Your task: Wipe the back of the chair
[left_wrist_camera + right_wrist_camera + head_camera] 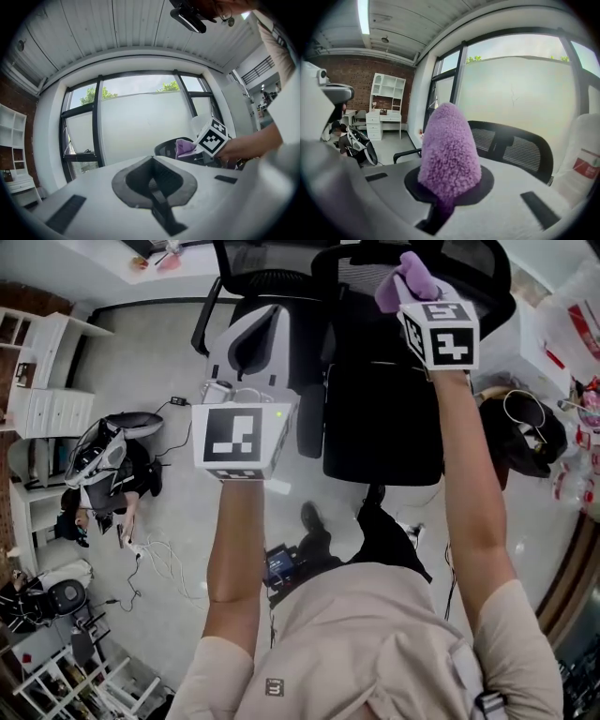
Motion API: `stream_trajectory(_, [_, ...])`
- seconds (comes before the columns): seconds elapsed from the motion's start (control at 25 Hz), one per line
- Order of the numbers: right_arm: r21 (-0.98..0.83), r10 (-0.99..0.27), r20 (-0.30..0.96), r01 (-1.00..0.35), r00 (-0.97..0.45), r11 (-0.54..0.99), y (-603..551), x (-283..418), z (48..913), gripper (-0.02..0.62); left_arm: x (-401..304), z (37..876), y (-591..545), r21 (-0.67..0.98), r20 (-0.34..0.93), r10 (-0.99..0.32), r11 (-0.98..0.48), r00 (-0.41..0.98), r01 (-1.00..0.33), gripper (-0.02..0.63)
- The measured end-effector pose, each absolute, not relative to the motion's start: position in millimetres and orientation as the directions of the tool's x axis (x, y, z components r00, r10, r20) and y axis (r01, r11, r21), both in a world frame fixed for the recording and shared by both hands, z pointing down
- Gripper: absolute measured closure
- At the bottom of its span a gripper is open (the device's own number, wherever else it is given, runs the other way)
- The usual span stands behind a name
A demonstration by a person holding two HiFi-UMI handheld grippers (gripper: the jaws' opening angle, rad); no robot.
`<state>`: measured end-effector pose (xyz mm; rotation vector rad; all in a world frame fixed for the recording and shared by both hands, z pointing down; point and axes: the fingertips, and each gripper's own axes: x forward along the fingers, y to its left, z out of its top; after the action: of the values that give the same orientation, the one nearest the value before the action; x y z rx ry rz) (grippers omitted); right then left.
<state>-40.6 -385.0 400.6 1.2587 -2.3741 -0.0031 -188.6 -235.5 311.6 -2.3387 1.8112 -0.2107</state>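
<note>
Squarely between right gripper [446, 199] jaws, purple cloth [450, 145]

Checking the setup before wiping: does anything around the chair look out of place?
The chair looks upright and undamaged. Only floor clutter stands out: loose white cables sprawl in a tangle at the left, and a dark bag slumps beside the chair.

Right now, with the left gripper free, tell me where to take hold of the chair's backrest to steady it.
Take the backrest by its top rim, on the bare stretch left of the purple cloth that the right gripper holds there. Bring the left gripper down from above, jaws astride the rim. The rim looks like a firm, narrow edge, while the mesh below would probably give.
</note>
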Motion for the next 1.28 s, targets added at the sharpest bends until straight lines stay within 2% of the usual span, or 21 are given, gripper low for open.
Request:
stream_trajectory(0.76, [0.243,-0.842,0.163,-0.806,-0.515,0.54,-213.7,2.3,219.5,0.577,-172.7,223.1,-136.5,-0.261,-0.046,-0.918,-0.369,0.393,-0.892,0.6])
stream_trajectory(1.28, [0.303,-0.863,0.14,-0.808,-0.486,0.505,-121.7,19.3,181.3,0.577,-159.4,195.0,-83.5,-0.244,-0.045,-0.89,-0.431,0.454,-0.869,0.6])
